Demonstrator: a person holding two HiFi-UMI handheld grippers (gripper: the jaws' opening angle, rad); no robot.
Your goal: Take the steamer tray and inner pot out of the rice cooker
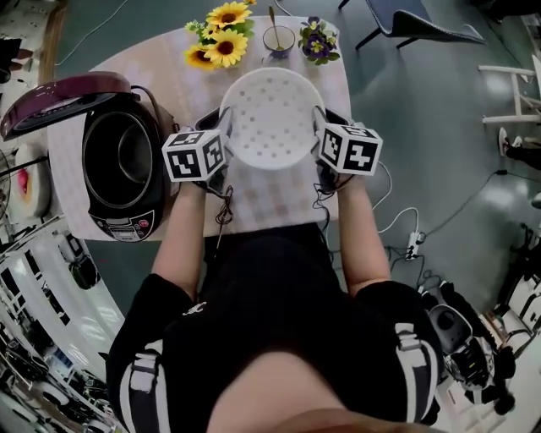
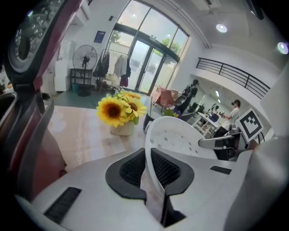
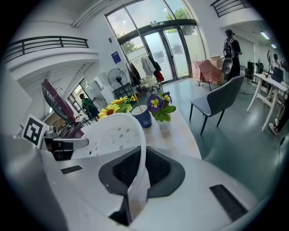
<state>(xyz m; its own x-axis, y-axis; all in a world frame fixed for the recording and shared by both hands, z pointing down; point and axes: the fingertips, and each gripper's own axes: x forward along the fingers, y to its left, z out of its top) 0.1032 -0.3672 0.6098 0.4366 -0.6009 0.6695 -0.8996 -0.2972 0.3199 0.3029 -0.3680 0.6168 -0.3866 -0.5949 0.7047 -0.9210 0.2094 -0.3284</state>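
I hold the white perforated steamer tray over the table, between both grippers. My left gripper is shut on the tray's left rim. My right gripper is shut on its right rim. The rice cooker stands at the left of the table with its maroon lid raised. Its dark inner pot sits inside the body. In the left gripper view the cooker's lid fills the left edge.
Behind the tray stand a pot of sunflowers, a blue cup and purple flowers. The table is pale and chequered. A grey chair stands beyond the table, and cables with a power strip lie on the floor at right.
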